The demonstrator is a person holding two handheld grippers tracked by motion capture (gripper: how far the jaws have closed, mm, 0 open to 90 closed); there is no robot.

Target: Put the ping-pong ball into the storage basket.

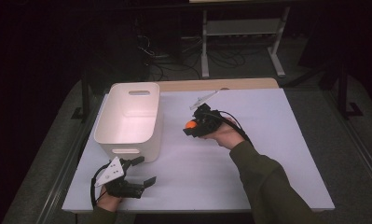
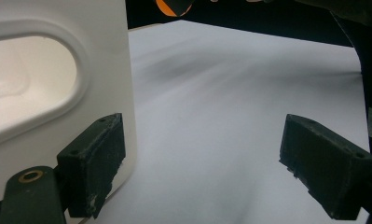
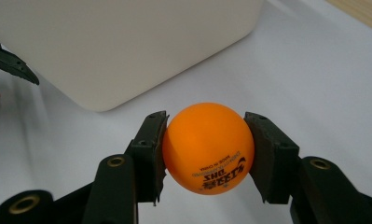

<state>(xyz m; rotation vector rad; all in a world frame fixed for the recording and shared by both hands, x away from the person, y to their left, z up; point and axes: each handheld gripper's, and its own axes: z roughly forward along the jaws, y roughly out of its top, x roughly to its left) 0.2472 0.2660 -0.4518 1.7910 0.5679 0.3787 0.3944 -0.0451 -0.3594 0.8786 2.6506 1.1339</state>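
An orange ping-pong ball [image 3: 208, 147] with black print sits clamped between the two black jaws of my right gripper [image 3: 206, 151]. In the high view that right gripper [image 1: 191, 127] hovers above the table's middle, just right of the white bin, with the ball [image 1: 190, 124] at its tip. A white plastic bin [image 1: 127, 119] with handle cut-outs stands at the left. My left gripper [image 1: 141, 170] rests near the front left edge, jaws wide apart and holding nothing. In the left gripper view its jaws [image 2: 202, 168] flank bare table beside the bin's wall [image 2: 58, 93], and the ball [image 2: 173, 6] peeks in at the top.
The white table top [image 1: 267, 154] has bare room at the right and front. A wooden strip [image 1: 221, 84] runs along its far edge. Beyond it stand a white metal frame [image 1: 242, 37] and cables on a dark floor.
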